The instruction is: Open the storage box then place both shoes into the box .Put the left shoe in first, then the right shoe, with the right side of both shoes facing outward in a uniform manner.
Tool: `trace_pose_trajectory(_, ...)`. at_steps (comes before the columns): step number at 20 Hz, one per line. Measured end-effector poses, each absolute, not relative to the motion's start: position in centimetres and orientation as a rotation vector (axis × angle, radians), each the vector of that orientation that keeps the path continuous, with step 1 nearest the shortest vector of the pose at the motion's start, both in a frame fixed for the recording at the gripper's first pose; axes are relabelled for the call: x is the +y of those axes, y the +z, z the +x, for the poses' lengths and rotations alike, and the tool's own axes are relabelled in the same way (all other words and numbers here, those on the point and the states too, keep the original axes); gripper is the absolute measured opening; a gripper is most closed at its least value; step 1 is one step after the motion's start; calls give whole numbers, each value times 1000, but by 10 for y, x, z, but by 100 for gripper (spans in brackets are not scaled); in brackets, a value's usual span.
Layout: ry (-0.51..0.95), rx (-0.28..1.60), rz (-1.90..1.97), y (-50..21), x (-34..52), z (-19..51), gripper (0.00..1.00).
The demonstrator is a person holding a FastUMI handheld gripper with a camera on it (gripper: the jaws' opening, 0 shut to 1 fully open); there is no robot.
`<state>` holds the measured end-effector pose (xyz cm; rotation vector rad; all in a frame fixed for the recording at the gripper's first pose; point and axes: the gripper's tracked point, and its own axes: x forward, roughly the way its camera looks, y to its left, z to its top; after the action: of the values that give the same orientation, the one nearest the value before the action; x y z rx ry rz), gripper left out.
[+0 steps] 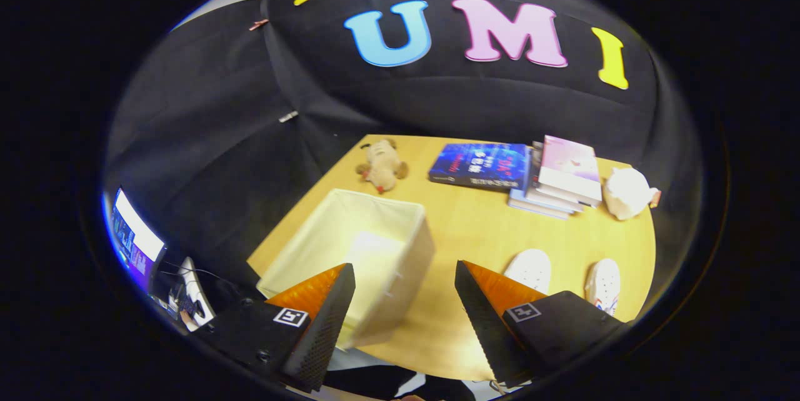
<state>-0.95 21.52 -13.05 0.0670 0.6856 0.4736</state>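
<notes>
Storage box (350, 251), cream fabric, square and open-topped, sits on the round wooden table (475, 232) just ahead of the gripper's (405, 276) left finger; it looks empty. One box. Two white shoes (530, 268) (604, 282) lie side by side just beyond the right finger, neither yet placed. The fingers are spread wide, holding nothing. By the look of it, opening is done; both shoes remain.
</notes>
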Motion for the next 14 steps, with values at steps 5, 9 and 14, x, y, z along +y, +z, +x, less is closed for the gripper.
trace_pose_trajectory(5,292,765,89,-191,108,0,99)
trace_pose_trajectory(9,237,850,114,-248,54,7,99)
trace_pose_trajectory(14,205,983,62,-317,19,15,99)
